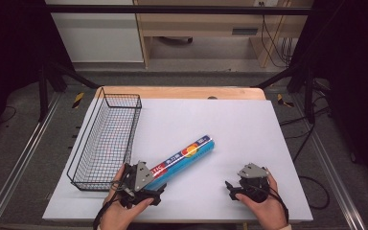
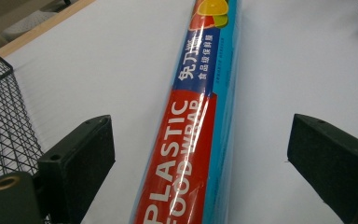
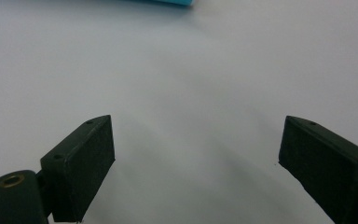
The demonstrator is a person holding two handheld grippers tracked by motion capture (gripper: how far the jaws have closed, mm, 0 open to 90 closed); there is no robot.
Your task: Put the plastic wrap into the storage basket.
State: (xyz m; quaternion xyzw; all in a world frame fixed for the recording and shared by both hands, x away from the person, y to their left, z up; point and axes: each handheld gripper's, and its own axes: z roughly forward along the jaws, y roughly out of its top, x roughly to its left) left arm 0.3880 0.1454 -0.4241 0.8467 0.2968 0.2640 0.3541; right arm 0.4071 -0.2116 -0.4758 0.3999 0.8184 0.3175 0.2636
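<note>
**Open jaws astride a roll of plastic food wrap**

Lying flat on the white table sheet, on a slant: roll of plastic food wrap, blue at the far end, red at the near end, white lettering along its length. Near end under the left gripper, far end pointing up and to the right across the sheet, well short of the far edge.

Seen along the left gripper's own view: roll running up the middle between two black jaws, both standing wide, a clear strip of white sheet showing on each side between pad and roll. No contact, nothing clasped; released and straddling the red end. At the left edge of that view, close by: black wire basket.

From above: wire basket long and narrow, resting along the left side of the sheet, its near end just beside the left hand.

Right gripper held low in the right hand, near the front right of the sheet, well apart from the roll. In its own view: jaws spread wide, bare white sheet between them, nothing gripped; a sliver of the blue roll end at the top edge.
</note>
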